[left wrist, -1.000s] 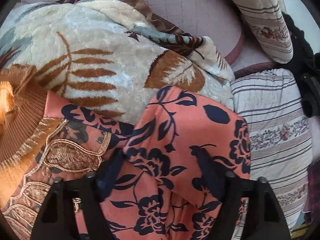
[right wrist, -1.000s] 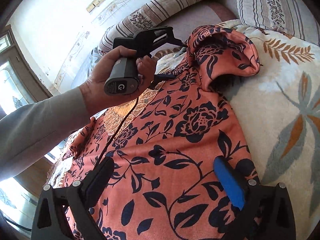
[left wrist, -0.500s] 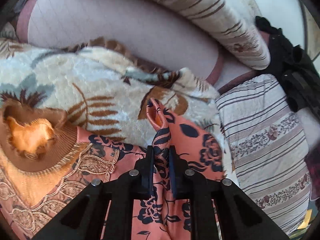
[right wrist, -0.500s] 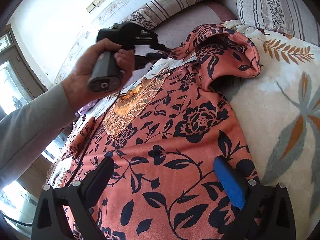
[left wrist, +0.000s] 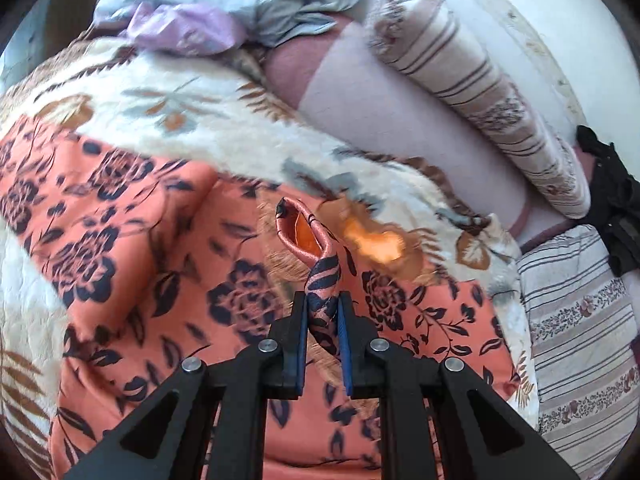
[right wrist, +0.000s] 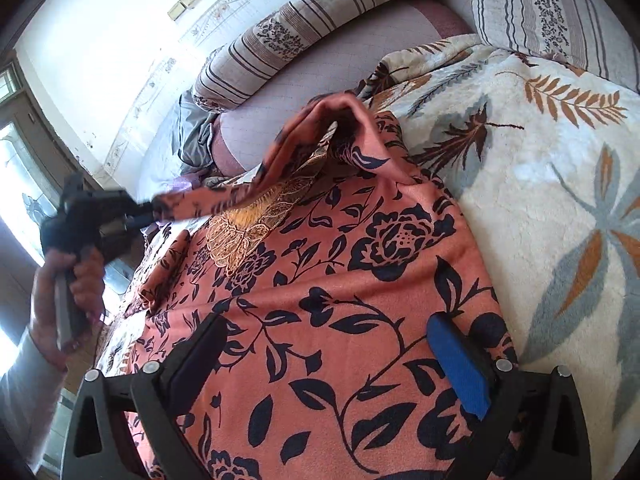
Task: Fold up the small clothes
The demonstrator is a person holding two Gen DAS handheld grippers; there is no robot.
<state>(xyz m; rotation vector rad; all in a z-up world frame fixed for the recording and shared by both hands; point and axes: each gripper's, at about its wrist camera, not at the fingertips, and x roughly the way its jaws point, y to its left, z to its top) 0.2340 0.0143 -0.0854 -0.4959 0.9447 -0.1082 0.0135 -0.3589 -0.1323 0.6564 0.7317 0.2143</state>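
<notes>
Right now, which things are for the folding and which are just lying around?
For the folding:
- orange flowery garment
- its sleeve, pinched in the left gripper
- right gripper, open over the garment

Just lying around:
- leaf-pattern blanket underneath
- striped bolster
- striped cushion
- grey and purple cloths

I see a white wall [right wrist: 100,40], a sunlit window [right wrist: 16,168], striped cushions [right wrist: 320,12] and a leaf-patterned blanket [right wrist: 540,152] over the couch.
</notes>
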